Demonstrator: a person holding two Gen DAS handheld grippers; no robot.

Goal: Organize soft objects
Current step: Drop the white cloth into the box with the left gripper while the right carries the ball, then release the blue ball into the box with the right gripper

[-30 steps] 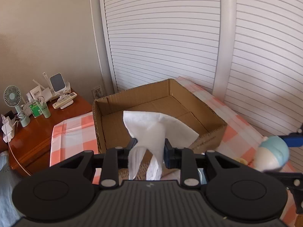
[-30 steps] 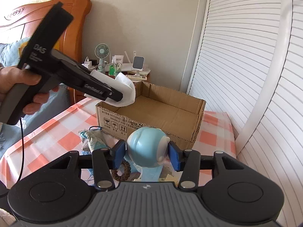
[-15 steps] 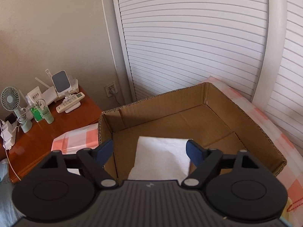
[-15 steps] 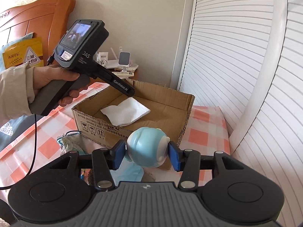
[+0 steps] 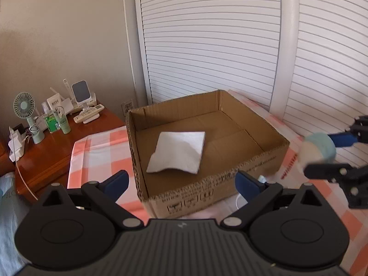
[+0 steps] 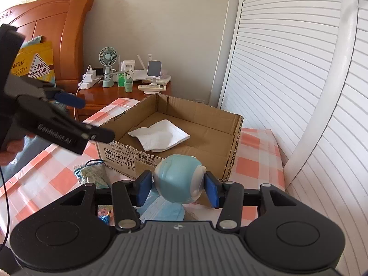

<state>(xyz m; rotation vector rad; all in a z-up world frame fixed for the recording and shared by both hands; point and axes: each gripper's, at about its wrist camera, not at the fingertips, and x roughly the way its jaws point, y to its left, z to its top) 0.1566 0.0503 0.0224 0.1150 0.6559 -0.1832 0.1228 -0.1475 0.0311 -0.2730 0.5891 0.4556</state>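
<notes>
A white cloth (image 5: 178, 151) lies flat on the floor of the open cardboard box (image 5: 273, 158); it also shows in the right wrist view (image 6: 159, 135), inside the box (image 6: 232, 158). My left gripper (image 5: 181, 182) is open and empty, just in front of the box's near wall. It also shows at the left of the right wrist view (image 6: 76, 119). My right gripper (image 6: 177, 187) is shut on a light blue soft toy (image 6: 178, 180), held above the bed in front of the box. The toy also shows blurred in the left wrist view (image 5: 318, 147).
The box stands on a bed with an orange and white checked sheet (image 6: 255, 163). A blue face mask (image 6: 165, 210) and a small patterned pouch (image 6: 92, 174) lie on the sheet by the box. A wooden nightstand (image 5: 46, 151) holds a fan, bottles and chargers. White louvred doors (image 5: 207, 34) stand behind.
My left gripper opened and let the white cloth drop into the box, then pulled back to the box's near side. My right gripper kept hold of the toy.
</notes>
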